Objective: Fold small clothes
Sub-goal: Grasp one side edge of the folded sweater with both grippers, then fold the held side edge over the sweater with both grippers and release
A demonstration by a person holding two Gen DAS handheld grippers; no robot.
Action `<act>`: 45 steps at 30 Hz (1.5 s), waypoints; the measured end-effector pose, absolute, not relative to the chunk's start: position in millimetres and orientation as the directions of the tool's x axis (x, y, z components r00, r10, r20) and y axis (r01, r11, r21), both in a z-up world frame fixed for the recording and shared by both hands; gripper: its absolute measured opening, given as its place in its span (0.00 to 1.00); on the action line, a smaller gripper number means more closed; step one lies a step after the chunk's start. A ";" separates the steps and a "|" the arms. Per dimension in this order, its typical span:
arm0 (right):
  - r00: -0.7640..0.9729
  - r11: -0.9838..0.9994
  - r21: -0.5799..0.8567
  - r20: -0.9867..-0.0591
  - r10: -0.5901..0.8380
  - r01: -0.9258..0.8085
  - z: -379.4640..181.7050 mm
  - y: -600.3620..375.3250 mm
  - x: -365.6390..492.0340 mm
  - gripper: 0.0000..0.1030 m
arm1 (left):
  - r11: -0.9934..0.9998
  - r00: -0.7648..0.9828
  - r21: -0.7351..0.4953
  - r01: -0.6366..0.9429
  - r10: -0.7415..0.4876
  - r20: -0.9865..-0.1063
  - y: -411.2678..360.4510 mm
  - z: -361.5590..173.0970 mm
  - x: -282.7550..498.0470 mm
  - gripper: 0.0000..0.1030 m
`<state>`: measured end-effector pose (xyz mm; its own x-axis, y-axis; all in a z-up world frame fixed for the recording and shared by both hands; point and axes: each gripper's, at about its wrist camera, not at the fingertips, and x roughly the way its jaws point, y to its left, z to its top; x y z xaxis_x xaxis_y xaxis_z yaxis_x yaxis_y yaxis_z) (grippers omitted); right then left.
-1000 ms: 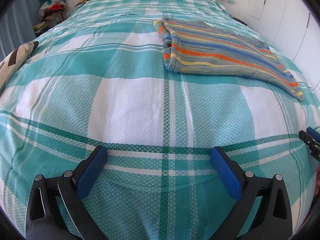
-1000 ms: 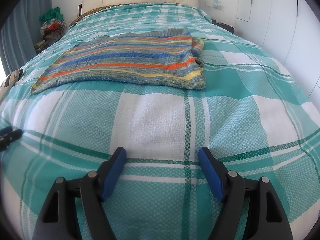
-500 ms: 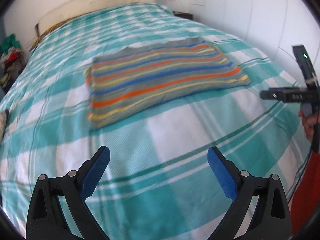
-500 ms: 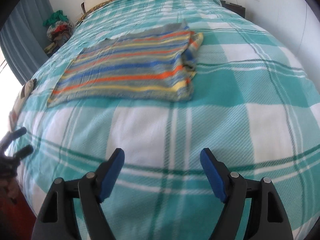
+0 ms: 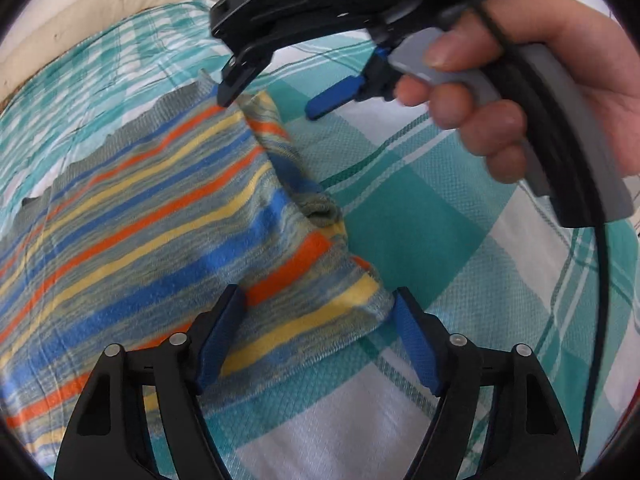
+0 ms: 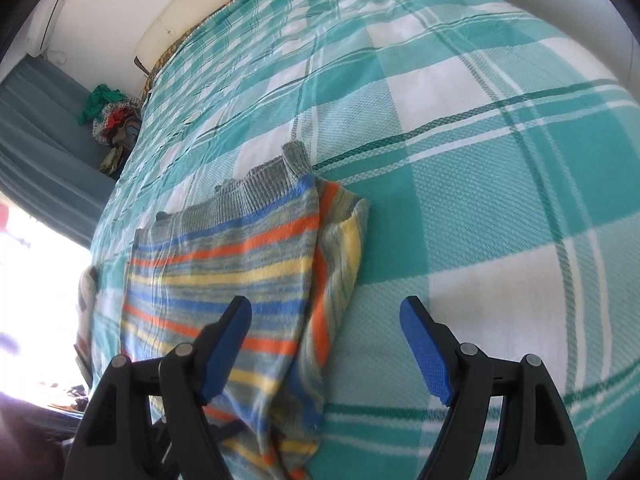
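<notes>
My left gripper [image 5: 316,336] is spread around the near corner of the striped sweater [image 5: 152,216] on the bedspread [image 5: 460,272]; my right gripper [image 6: 326,344] — also spread — hangs above its far corner.

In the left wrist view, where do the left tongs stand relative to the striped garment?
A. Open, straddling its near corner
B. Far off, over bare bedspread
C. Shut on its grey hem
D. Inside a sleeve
A: the left tongs are open, with one blue pad on each side of the near corner of the striped garment, which lies on the bedspread.
</notes>
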<state>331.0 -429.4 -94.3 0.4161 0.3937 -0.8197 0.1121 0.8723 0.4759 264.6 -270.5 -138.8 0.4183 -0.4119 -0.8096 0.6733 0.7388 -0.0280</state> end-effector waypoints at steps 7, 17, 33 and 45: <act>0.415 0.879 0.446 -0.841 0.347 0.168 -112.5 -412.5 385.0 0.09 | 0.762 0.416 -0.115 0.637 -0.466 -0.781 -245.5 -123.7 268.9 0.08; 0.540 0.913 0.401 -0.752 0.377 -0.080 -8.5 -291.3 387.5 0.09 | 0.869 0.545 -0.332 0.368 -0.490 -0.680 -63.3 -59.4 256.0 0.08; 0.368 0.875 0.397 -0.797 0.479 -0.279 -82.3 -40.2 435.1 0.37 | 0.938 0.517 -0.346 0.008 -0.300 -0.802 80.1 -125.3 275.6 0.36; 0.450 0.845 0.304 -0.739 0.501 -0.440 -32.8 -123.7 290.9 0.34 | 0.956 0.500 -0.292 -0.031 -0.238 -0.832 88.6 -135.0 280.7 0.32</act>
